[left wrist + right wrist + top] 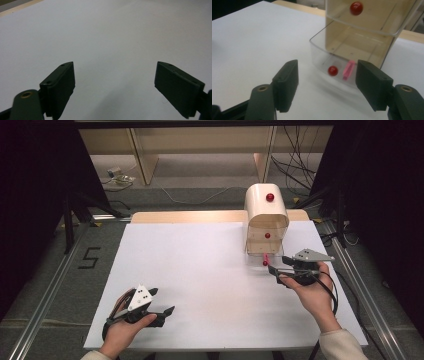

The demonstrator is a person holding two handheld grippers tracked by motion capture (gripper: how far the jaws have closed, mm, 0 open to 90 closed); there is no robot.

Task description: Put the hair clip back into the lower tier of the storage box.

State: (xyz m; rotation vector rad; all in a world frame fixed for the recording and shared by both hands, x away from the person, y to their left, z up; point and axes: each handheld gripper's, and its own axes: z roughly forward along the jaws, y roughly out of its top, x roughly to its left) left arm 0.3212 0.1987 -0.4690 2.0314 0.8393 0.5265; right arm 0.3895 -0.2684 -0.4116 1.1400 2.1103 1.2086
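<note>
White table sheet (200, 280), matte and flat, covers most of the bench; wood edge at the far side. Near its far right stands a small cream drawer cabinet (266, 207) with a rounded top, smooth wooden shell and a red knob on the upper front. Its lower clear drawer (322, 53) is pulled out toward the right gripper (278, 268): thin transparent plastic, rounded corners, glossy walls. Likely light and stiff, but slick, and it would slide freely on its runners; the walls look thin enough to flex if squeezed. Best hold is the red knob (332, 70) on the drawer front: small, round, hard, shiny, so the pads should be centred or it will squirt out. A pink piece (348, 70), slim and bar-shaped, lies inside the drawer just beside the knob; material cannot be told. Right gripper jaws spread wide, nothing between them, aimed at the drawer front and close to it. Left gripper (162, 310) rests low on the sheet at near left, jaws spread, empty.
</note>
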